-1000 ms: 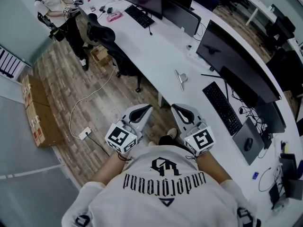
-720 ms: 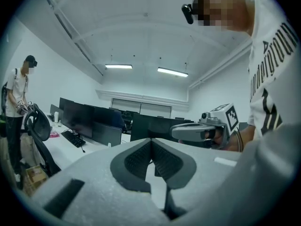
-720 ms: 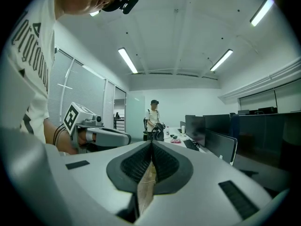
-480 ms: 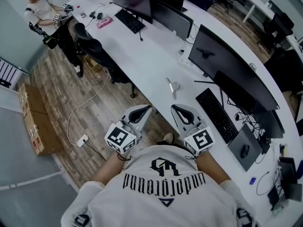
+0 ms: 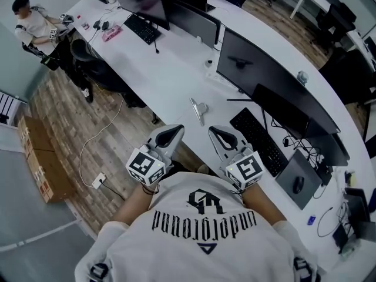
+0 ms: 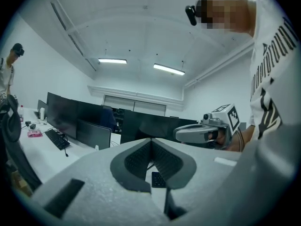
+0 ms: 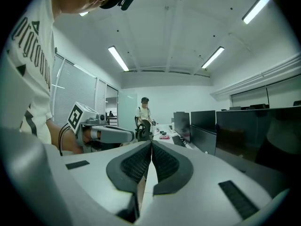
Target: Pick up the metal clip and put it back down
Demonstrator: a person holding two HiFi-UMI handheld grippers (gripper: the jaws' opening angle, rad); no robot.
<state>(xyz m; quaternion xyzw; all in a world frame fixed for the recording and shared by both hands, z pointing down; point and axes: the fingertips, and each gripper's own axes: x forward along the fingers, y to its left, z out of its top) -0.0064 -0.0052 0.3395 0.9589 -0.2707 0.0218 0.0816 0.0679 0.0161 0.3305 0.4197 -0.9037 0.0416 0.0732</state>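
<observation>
Head view: both claws are held close in front of the chest, and no reach is under way. Left claw (image 5: 167,136) is pinched tight, pads meeting, nothing between them. Right claw (image 5: 221,137) is the same, closed and empty. Just beyond, in line with the gap between their tips, the metal clip (image 5: 197,108) lies on the white worktop (image 5: 170,69), apart from both claws and not far from the front edge. Here's the worry: it looks thin and low on a slick surface, so a claw arriving closed or barely parted could skate it off that edge onto the wood floor (image 5: 64,116), where cardboard boxes (image 5: 38,157) sit. Right of the clip are a keyboard (image 5: 258,141) and a row of dark monitors (image 5: 264,81). At the worktop's far end stands another person (image 5: 35,25).
</observation>
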